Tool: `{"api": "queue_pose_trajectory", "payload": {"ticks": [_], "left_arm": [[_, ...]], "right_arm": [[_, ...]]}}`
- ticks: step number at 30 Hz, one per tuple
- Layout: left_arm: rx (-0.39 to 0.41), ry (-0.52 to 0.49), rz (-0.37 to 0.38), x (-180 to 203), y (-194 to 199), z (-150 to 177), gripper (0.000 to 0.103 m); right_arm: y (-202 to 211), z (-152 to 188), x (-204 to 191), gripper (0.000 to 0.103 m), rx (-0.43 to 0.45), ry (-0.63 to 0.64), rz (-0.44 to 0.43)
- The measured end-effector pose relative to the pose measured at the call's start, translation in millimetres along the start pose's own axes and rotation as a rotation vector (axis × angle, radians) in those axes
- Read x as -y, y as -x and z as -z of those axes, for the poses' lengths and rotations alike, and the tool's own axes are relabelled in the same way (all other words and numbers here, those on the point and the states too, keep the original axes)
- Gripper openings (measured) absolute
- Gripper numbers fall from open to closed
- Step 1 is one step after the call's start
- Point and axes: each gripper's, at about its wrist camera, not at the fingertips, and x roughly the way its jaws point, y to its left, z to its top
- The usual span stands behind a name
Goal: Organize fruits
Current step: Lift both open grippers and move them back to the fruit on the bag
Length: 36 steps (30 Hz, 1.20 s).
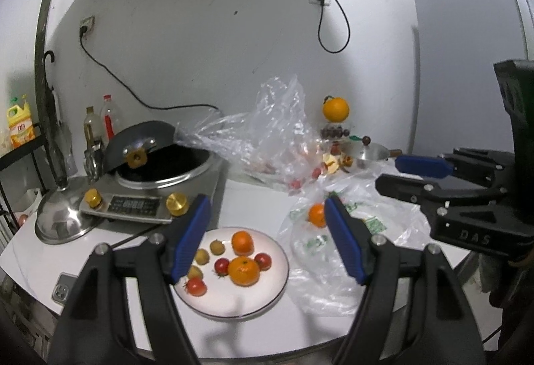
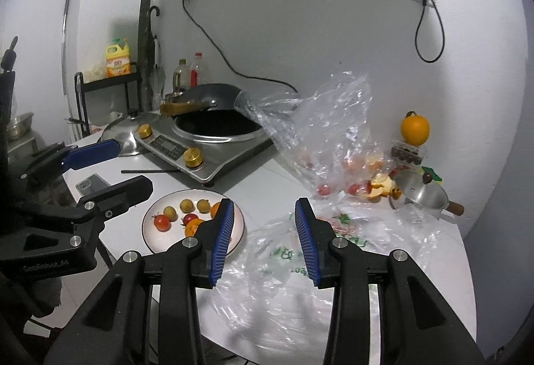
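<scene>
A white plate (image 1: 267, 295) (image 2: 152, 236) on the white table holds two oranges (image 1: 244, 271), small red tomatoes (image 1: 196, 286) and small yellow fruits (image 1: 217, 246). A clear plastic bag (image 1: 337, 268) (image 2: 287, 268) with green print lies right of the plate, with one orange (image 1: 316, 215) inside it. My left gripper (image 1: 267, 225) is open and empty, above the plate and the bag's edge. My right gripper (image 2: 263, 225) is open and empty, above the bag beside the plate; it also shows in the left wrist view (image 1: 400, 174).
An induction cooker with a wok (image 1: 160, 171) (image 2: 213, 138) stands at the back left, a steel lid (image 1: 61, 215) beside it. A crumpled clear bag (image 1: 267, 138) with tomatoes, orange peels (image 2: 380, 185), a small pot (image 2: 420, 195) and an orange (image 1: 335, 109) stand at the back right. A phone (image 1: 61, 290) lies left.
</scene>
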Motion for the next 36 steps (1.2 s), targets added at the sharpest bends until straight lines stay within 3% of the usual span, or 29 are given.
{"api": "queue_pose_trajectory", "payload": {"ticks": [15, 36], "left_arm": [[-0.02, -0.026, 0.023, 53, -24, -10, 0.072], [-0.133, -0.054, 0.068, 100, -102, -3, 0.072]], "right_arm": [[16, 12, 59, 0.041, 0.018, -0.042, 0.026], [-23, 44, 129, 0.041, -0.063, -0.118, 0.039]]}}
